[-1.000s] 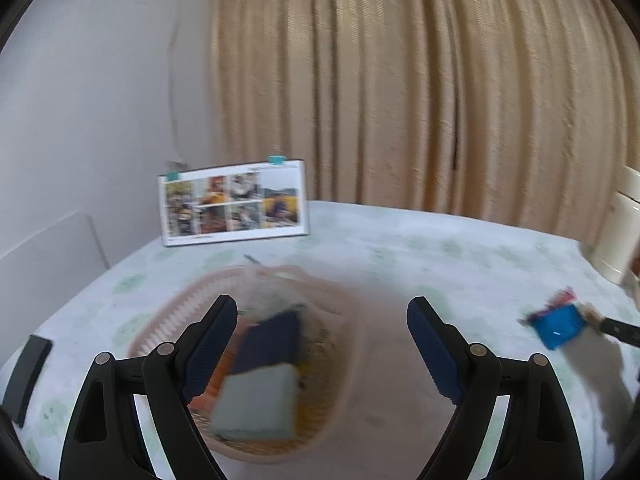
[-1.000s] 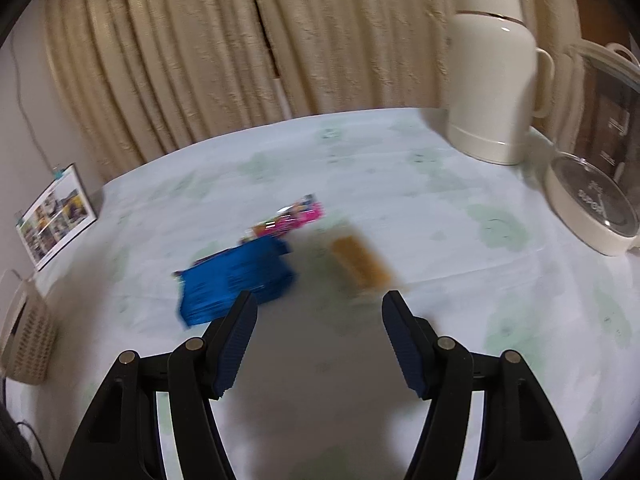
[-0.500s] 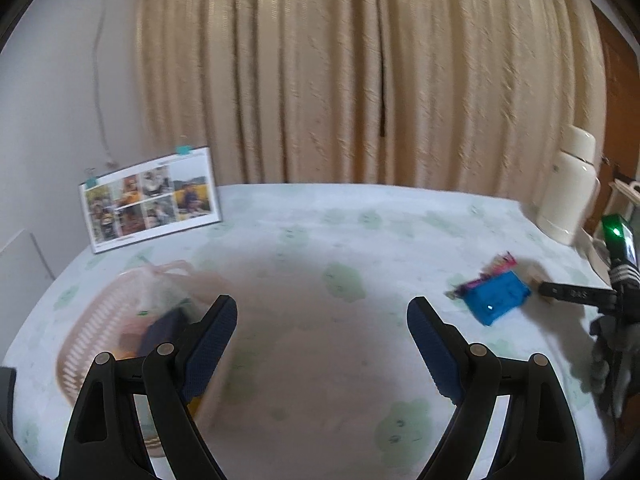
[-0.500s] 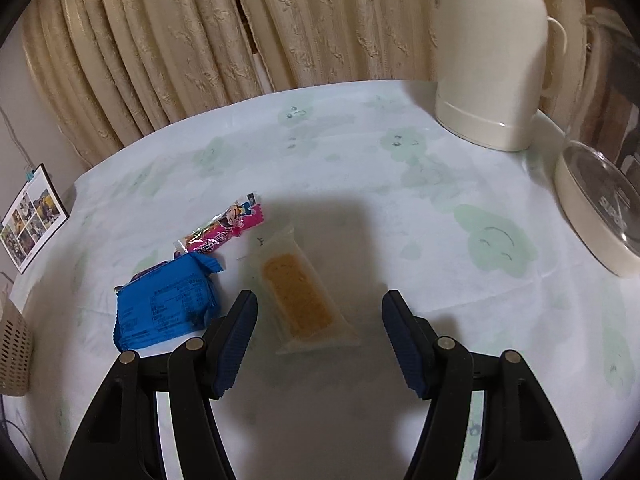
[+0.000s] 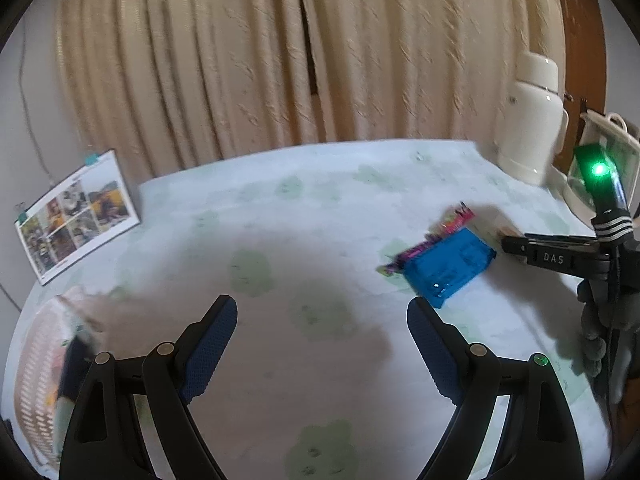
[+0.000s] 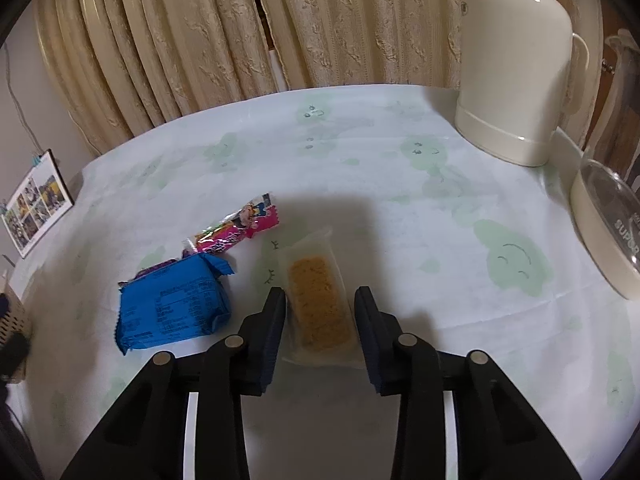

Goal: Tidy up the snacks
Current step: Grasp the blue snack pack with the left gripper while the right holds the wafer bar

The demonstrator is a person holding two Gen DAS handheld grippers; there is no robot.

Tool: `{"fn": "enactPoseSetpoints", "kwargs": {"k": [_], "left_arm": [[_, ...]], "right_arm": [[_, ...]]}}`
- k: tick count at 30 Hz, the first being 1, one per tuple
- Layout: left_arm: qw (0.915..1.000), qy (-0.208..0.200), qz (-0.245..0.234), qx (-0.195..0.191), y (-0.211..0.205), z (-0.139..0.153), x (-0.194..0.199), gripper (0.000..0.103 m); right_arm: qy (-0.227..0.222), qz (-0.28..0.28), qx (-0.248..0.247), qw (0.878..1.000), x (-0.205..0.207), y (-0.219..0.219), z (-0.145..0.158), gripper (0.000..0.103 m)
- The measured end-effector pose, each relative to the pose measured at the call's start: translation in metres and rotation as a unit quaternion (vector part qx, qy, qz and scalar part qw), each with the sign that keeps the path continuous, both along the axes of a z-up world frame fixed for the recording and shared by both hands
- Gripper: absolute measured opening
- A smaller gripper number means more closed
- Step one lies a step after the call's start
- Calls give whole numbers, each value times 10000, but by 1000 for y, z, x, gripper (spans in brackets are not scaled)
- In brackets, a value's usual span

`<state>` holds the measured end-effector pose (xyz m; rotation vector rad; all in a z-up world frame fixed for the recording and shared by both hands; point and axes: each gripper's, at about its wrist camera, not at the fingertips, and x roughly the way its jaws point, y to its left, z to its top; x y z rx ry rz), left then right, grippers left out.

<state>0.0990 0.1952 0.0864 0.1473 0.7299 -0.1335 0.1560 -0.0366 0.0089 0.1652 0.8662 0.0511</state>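
Note:
A clear-wrapped orange biscuit bar [image 6: 314,276] lies on the table, and my right gripper [image 6: 321,300] has shut on its long sides. Left of it lie a blue snack packet [image 6: 172,312] and a pink candy wrapper [image 6: 236,232], both untouched. The left wrist view shows the same blue packet [image 5: 450,266] and pink wrapper [image 5: 434,238] at the right, with the right gripper [image 5: 508,245] just beyond them. My left gripper [image 5: 322,314] is open and empty above bare tablecloth. A woven basket [image 5: 34,380] holding snacks sits at the far left, blurred.
A cream thermos jug [image 6: 516,72] and a white cooker with a glass lid [image 6: 608,224] stand at the right. A photo card [image 5: 76,216] leans against the wall at the back left. Curtains hang behind the round table with its green-patterned cloth [image 6: 360,152].
My left gripper swung right, away from the basket toward the blue packet. My right gripper moved down over the biscuit bar and its jaws narrowed around it.

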Motion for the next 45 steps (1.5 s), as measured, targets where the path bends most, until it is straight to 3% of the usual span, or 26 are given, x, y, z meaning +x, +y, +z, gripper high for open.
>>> {"fn": "enactPoseSetpoints", "kwargs": {"k": [15,22,28,30,37,45], "left_arm": [[9993,332,38,-181,-28,-16,31,87],[9980,451,-117,-420,-33,-19,59,87],[9880,1042,-72,-1141,-35,-29,87,87],[9862,1105,-172,-1218,-43,-29,89,87],[9847,1252,-502,-1106,-73,-36,91,87],[9875,1236,-489,-844,-79,-45,93,87]], "right_arm": [[102,1143,624,9914,-15,32,0,33],[134,845,655,9942,-19,23,1,32],[65,605,701,9957,-17,13,4,32],[40,552,737,9957,-17,10,5,32],[-2,386,857,9956,-17,-1,6,33],[-39,116,1048,9944,-15,-16,8,33]]}}
